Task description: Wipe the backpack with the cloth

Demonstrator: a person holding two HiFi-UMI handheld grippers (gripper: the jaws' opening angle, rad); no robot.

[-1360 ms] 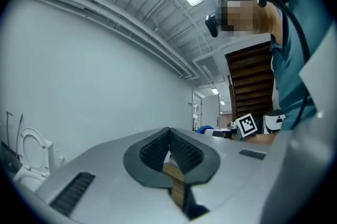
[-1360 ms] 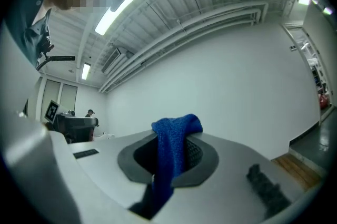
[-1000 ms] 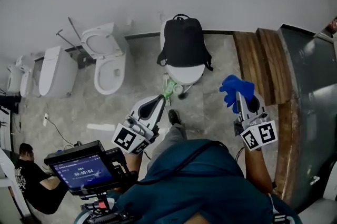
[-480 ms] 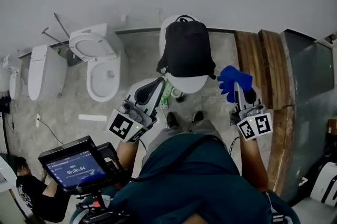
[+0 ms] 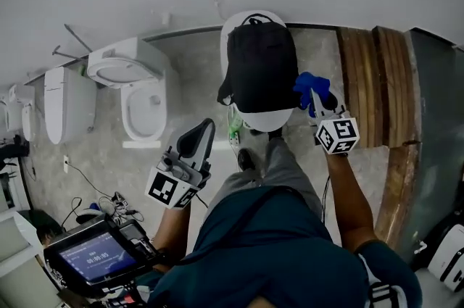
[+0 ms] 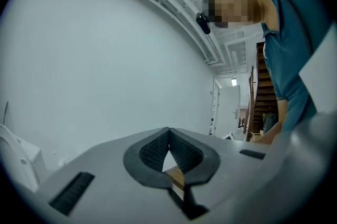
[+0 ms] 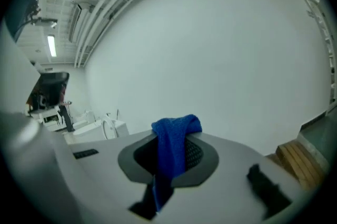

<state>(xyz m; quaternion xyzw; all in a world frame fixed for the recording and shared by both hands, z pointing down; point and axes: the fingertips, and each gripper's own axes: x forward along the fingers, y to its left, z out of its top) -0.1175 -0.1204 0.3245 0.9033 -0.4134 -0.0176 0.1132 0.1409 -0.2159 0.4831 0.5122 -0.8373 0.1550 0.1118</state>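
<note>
**Blue cloth clamped beside the black backpack**

The right hand-held gripper has its jaws closed on the cloth. In the right gripper view the fabric runs down between the two dark pads, and a fold bunches over their tips. In the head view that bunch sits right against the backpack's right edge, low on its side. Whether the two actually touch cannot be told.

The left hand-held gripper holds nothing. Its jaws are brought together so the tips meet, leaving only a small triangular gap beneath them. It hangs well apart from the backpack, lower and to the left, over the grey floor, with its jaws pointing toward the pack.

The backpack sits on a white toilet and covers most of the bowl, its carry loop at the far end. A small green object lies at the toilet's foot. A second toilet, lid raised, stands to the left along the white wall. Wooden planks lie just right of the cloth. A lit screen shows at the lower left, beside the person's teal shirt.
</note>
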